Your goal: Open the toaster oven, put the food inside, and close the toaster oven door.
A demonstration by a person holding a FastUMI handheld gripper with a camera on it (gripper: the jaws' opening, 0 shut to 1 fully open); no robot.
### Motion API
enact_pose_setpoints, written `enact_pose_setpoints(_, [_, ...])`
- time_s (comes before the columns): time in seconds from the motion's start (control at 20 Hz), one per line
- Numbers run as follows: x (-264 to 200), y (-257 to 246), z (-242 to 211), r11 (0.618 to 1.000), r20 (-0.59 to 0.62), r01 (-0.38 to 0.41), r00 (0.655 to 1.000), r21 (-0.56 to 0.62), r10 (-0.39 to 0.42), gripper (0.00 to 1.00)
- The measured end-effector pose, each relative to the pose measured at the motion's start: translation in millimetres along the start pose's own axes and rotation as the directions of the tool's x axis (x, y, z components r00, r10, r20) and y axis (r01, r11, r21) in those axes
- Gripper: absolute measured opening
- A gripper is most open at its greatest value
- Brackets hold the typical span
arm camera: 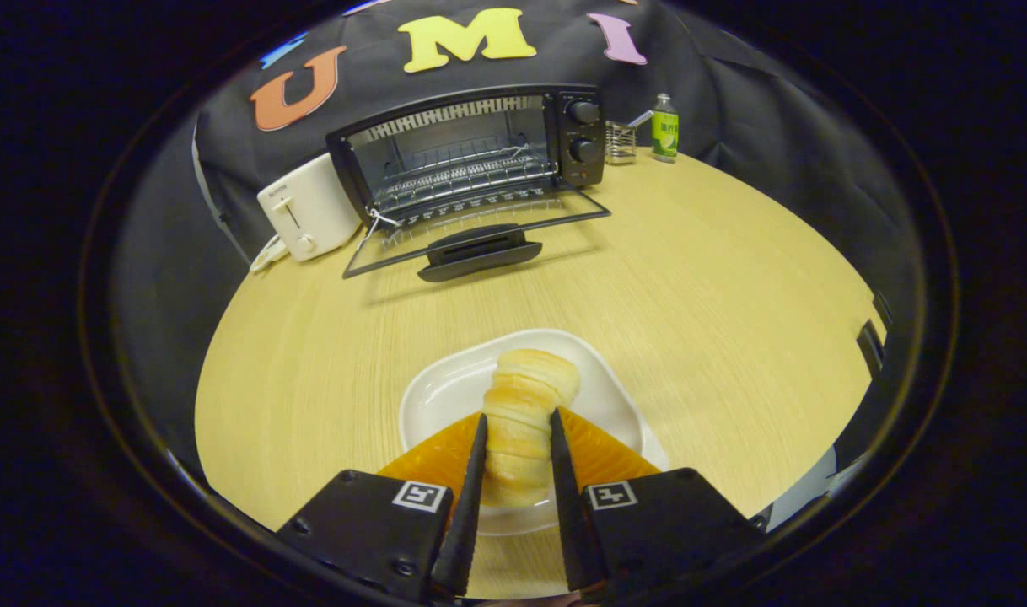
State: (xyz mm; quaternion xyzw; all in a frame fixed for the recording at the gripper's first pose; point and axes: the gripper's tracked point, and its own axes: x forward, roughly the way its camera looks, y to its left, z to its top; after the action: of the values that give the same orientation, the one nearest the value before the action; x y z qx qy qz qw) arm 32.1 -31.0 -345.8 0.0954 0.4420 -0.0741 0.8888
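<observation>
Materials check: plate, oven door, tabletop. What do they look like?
Plate: glossy white, likely ceramic or melamine; soft sheen on its rim. Oven door: clear glass panel in a black frame, table visible through it; handle looks like plastic. Tabletop: pale wood-grain, matte, probably laminate. The tongs are shut on the bread roll.

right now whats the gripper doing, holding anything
gripper: closed on the bread roll, one finger pressing each side, over the white plate.

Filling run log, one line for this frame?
oven door: open | gripper: shut on bread roll | roll over white plate | next: likely carry to oven rack
</observation>
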Motion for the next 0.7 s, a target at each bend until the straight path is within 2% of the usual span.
enact_pose_setpoints(0.4, [-36, 8, 44, 0.997, 0.103, -0.074, 0.992, 0.01, 0.073, 0.39])
enact_pose_setpoints(0.7, [-60, 13, 108, 0.992, 0.198, -0.124, 0.973, 0.007, 0.121, 0.39])
